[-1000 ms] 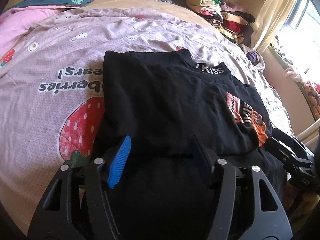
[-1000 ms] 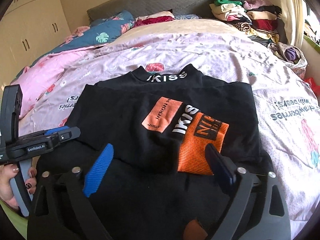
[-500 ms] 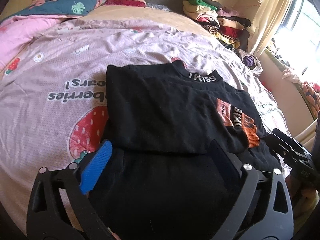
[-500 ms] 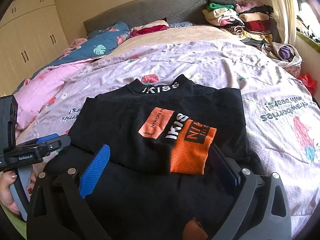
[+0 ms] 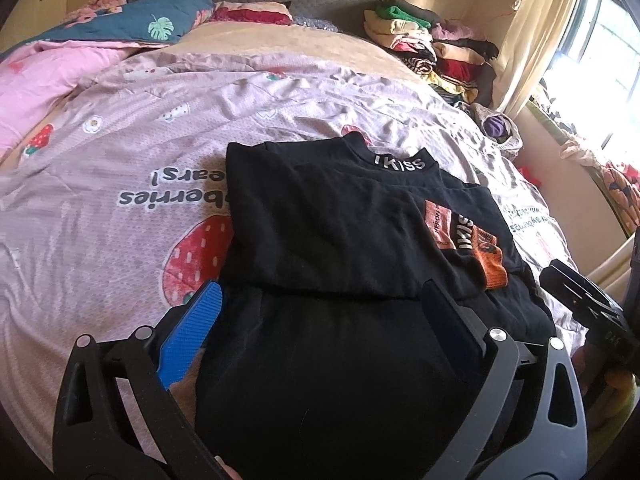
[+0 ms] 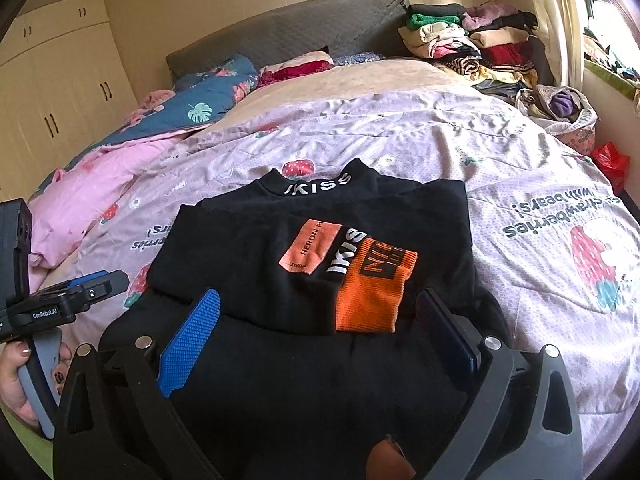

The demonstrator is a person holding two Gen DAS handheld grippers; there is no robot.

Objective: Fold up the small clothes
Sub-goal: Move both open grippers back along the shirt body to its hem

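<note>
A black top with an "IKISS" collar and an orange sleeve cuff lies on the bed, its sleeves folded across the body. It also shows in the right wrist view, cuff near the middle. My left gripper is open over the top's near left part, holding nothing. My right gripper is open over the near hem, holding nothing. The right gripper's body shows at the left view's right edge; the left gripper's body shows at the right view's left edge.
The bed has a pink strawberry-print cover. A pink quilt and blue pillow lie at the far left. A pile of folded clothes stands by the headboard. A loose bundle sits by the window.
Both grippers have drawn back and risen away from the top. The left gripper's jaws have opened wider. The top has stayed as folded.
</note>
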